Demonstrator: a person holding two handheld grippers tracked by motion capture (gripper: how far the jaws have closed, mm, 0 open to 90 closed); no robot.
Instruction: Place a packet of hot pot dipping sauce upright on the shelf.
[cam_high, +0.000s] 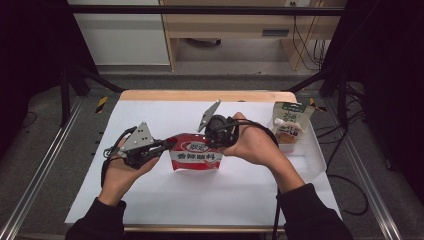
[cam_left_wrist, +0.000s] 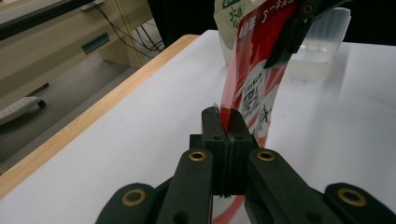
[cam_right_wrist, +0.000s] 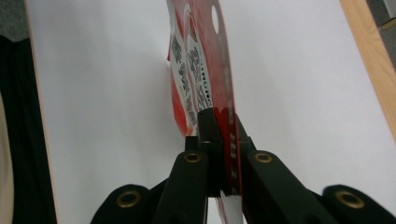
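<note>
Red pouch (cam_high: 196, 152) with white label band held above the white table (cam_high: 200, 195), near its middle, stretched between both tongs. Left edge of pouch (cam_left_wrist: 252, 88) clamped in left gripper (cam_high: 167, 145); jaws pressed tight on the red seam, as seen along them in the left gripper view (cam_left_wrist: 225, 126). Right top corner of pouch (cam_right_wrist: 205, 60) clamped in right gripper (cam_high: 212, 137); jaws closed on the red edge in the right gripper view (cam_right_wrist: 219, 116), round hang hole visible farther along the seam. Pouch on edge in both gripper views, printed face to one side. Left hand (cam_high: 120, 172) low and to the left of pouch, right hand (cam_high: 255, 145) just right of it. Clear plastic tub (cam_high: 312, 150) at right side of table, well apart from the pouch. Second pouch (cam_high: 290, 125), green and white with spout, upright in the tub. Wooden table edge (cam_high: 207, 95) along the far side. Dark sleeves entering from the near edge.
</note>
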